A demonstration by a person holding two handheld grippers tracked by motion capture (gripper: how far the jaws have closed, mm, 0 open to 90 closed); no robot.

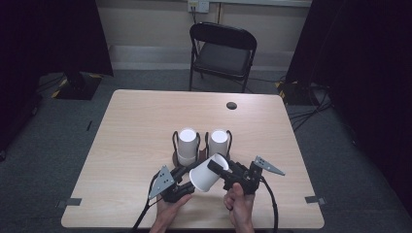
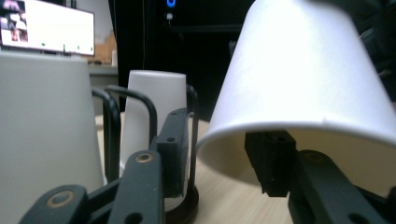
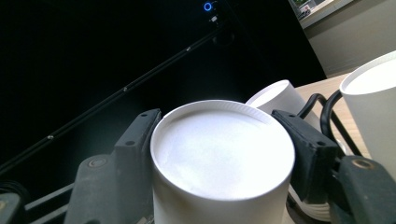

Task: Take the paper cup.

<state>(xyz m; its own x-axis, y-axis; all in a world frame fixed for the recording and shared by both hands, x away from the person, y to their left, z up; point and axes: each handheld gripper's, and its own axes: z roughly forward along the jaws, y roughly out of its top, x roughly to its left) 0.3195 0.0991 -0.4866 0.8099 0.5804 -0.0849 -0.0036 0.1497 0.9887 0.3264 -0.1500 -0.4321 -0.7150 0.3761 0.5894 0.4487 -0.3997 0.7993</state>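
Observation:
A white paper cup (image 1: 206, 174) hangs tilted over the table's front, mouth toward the left. My right gripper (image 1: 219, 167) is shut on its narrow end; in the right gripper view both pads press the cup (image 3: 219, 154) just below its recessed base. My left gripper (image 1: 187, 171) meets the cup's mouth. In the left gripper view one jaw reaches inside the rim of the cup (image 2: 303, 79). The other jaw stands outside it with a small gap, so the left gripper (image 2: 224, 158) is open around the cup's wall.
Two more white cups (image 1: 187, 141) (image 1: 218, 140) stand upside down in black wire holders at mid-table, just beyond the grippers. The wooden table (image 1: 141, 111) has a cable hole (image 1: 231, 105) near its far edge. A black folding chair (image 1: 222, 53) stands behind it.

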